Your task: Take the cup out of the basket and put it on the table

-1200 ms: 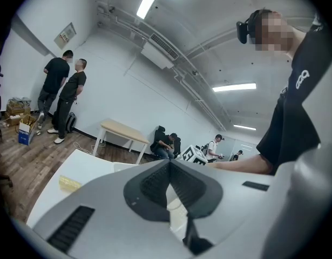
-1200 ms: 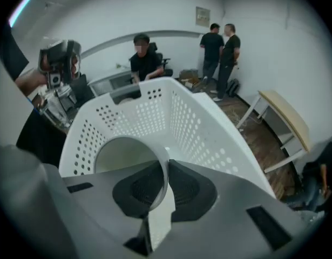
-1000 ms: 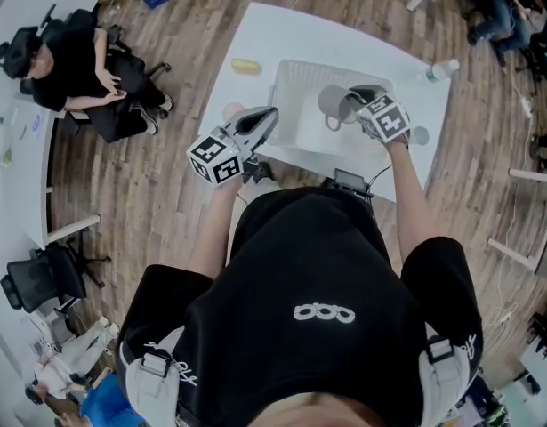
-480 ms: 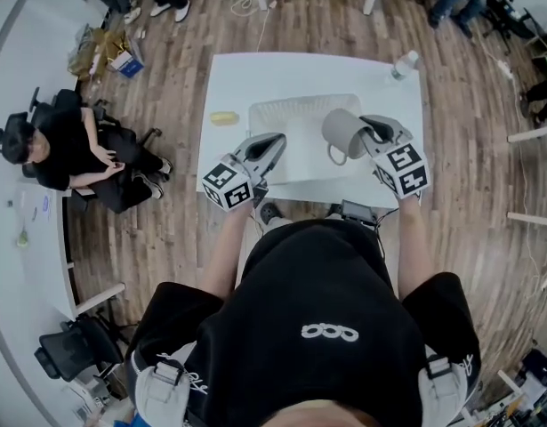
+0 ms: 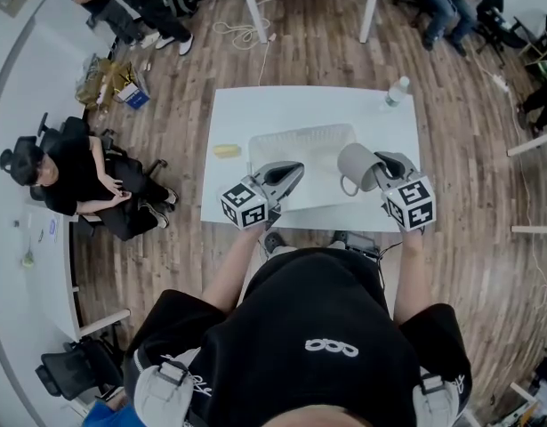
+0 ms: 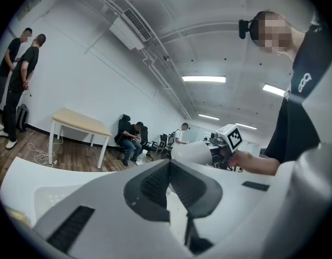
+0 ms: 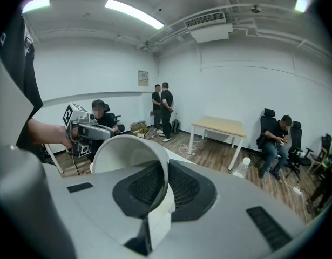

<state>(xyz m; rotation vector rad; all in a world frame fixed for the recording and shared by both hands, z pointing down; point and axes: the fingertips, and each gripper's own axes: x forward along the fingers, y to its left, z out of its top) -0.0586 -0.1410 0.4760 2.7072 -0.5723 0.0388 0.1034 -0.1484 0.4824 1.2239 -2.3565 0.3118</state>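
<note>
One second ago the cup hung over the basket; now the right gripper, clamped on its rim, holds it tilted beside the basket's right edge, so I judge that setting it down on the table remains. Only the right gripper view shows a jaw inside the rim. The left gripper is closed, empty.

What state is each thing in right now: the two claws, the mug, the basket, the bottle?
Grey handled cup: in the air, tilted, clamped by its wall.
Right gripper: shut on the cup.
Left gripper: shut, empty.
White plastic basket: on the table, no cup inside.
Clear plastic bottle: upright.
</note>
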